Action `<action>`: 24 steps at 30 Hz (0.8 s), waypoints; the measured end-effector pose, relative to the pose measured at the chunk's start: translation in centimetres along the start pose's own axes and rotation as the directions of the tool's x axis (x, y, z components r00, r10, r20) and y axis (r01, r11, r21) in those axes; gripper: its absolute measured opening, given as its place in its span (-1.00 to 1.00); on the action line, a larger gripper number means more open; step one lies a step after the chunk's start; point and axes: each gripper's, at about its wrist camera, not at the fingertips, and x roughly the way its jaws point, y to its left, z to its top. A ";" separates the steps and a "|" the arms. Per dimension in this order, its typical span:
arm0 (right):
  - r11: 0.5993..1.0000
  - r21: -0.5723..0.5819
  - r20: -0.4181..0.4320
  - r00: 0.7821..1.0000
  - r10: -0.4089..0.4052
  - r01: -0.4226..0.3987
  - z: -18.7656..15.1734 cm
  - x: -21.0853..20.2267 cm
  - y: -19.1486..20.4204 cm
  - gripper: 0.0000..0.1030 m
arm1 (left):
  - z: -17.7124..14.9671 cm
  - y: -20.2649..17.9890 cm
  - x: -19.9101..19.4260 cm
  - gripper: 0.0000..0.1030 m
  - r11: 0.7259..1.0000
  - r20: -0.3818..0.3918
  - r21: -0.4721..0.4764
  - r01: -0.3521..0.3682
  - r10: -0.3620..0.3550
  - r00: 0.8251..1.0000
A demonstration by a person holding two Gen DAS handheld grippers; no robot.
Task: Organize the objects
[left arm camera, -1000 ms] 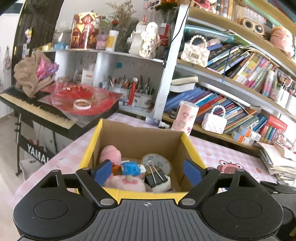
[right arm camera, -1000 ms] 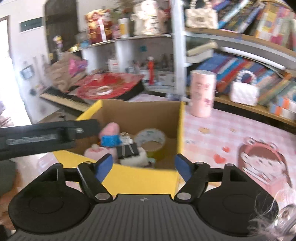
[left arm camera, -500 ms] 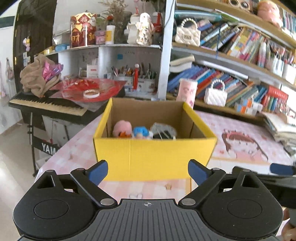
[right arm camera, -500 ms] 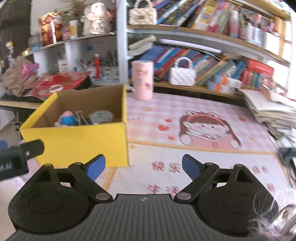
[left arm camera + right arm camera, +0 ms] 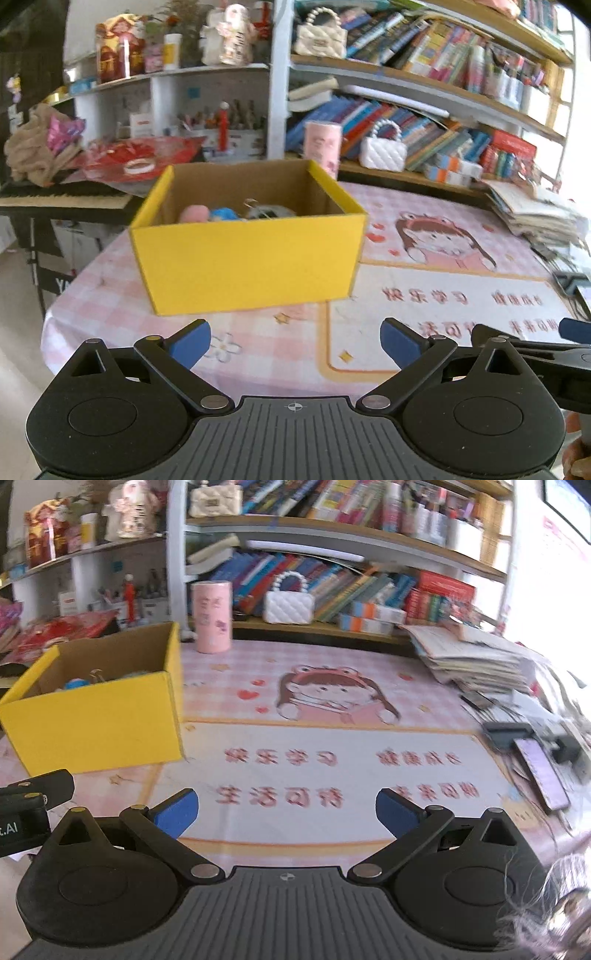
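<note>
My box (image 5: 247,266): matt yellow cardboard, raw brown inside. Tablecloth (image 5: 332,738): smooth printed plastic, slight sheen. My gripper pads (image 5: 190,341): matt blue.

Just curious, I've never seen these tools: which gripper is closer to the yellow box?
Left. The left gripper, opening and empty, faces the yellow box just ahead. The right gripper, also opening and empty, sits off the box's right side, facing bare tablecloth.

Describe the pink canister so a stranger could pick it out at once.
Find the yellow cardboard box on the pink tablecloth. Behind its far right corner, against the bookshelf, stands the pink canister, upright. Unlike the white quilted handbag beside it, it is a plain cylinder.
</note>
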 end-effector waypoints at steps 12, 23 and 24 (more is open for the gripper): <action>0.993 0.056 -0.026 0.995 -0.100 0.102 -1.5 -1.7 -3.3 1.00 | -0.7 -3.4 0.6 0.94 0.996 -0.057 0.089 0.030 -0.025 0.998; 0.988 0.053 -0.050 0.989 -0.142 0.145 -2.2 -1.8 -5.0 1.00 | -1.2 -6.0 1.0 0.94 0.989 -0.080 0.144 0.026 -0.015 0.997; 0.988 0.053 -0.052 0.988 -0.145 0.148 -2.1 -1.7 -5.1 1.00 | -1.3 -6.2 1.1 0.94 0.989 -0.081 0.149 0.021 -0.009 0.997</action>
